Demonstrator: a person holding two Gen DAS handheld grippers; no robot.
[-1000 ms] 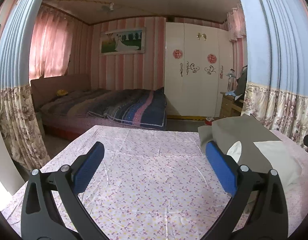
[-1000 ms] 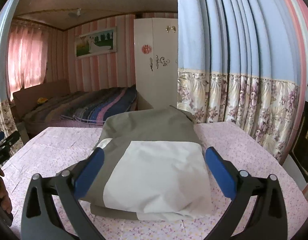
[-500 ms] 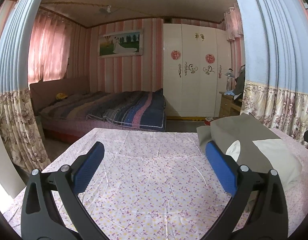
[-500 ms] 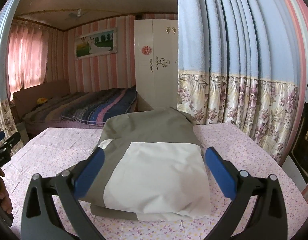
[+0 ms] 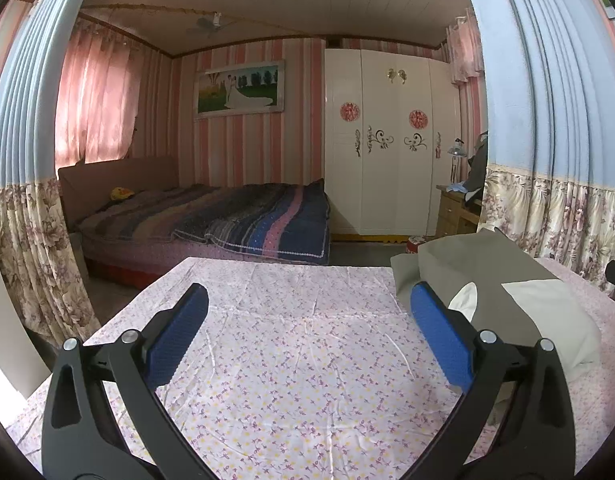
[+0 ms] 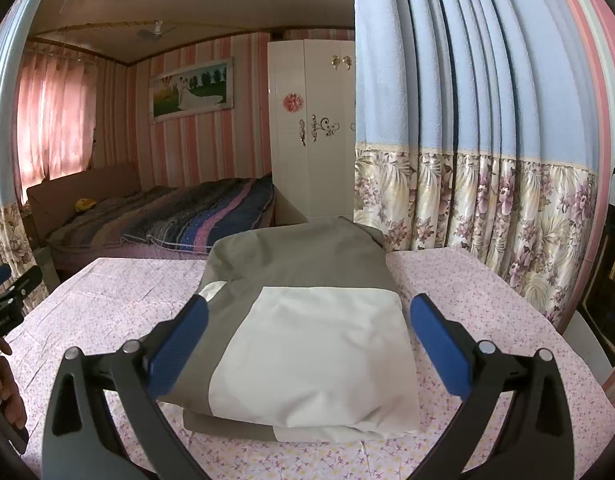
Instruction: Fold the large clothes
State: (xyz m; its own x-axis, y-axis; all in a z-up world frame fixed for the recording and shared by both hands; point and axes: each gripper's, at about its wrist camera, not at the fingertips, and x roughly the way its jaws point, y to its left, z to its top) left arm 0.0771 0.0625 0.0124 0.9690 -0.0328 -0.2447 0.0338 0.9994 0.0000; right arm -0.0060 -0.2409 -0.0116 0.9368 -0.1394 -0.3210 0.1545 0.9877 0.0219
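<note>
A folded grey and white garment (image 6: 307,320) lies as a thick stack on the table with the pink flowered cloth (image 6: 487,292). My right gripper (image 6: 307,312) is open and empty, hovering just before the stack, with its blue pads (image 6: 439,340) on either side of it. In the left wrist view the same garment (image 5: 507,280) lies at the right. My left gripper (image 5: 307,312) is open and empty above the bare cloth (image 5: 299,360), left of the garment. The left gripper also shows at the left edge of the right wrist view (image 6: 7,300).
Blue and floral curtains (image 6: 487,160) hang close on the right of the table and another (image 5: 19,200) on the left. Beyond the table's far edge are a bed with a striped quilt (image 5: 227,216) and a white wardrobe (image 5: 387,152).
The left gripper has tilted up a little, so the room sits lower in its view. The right gripper and the garment have barely moved.
</note>
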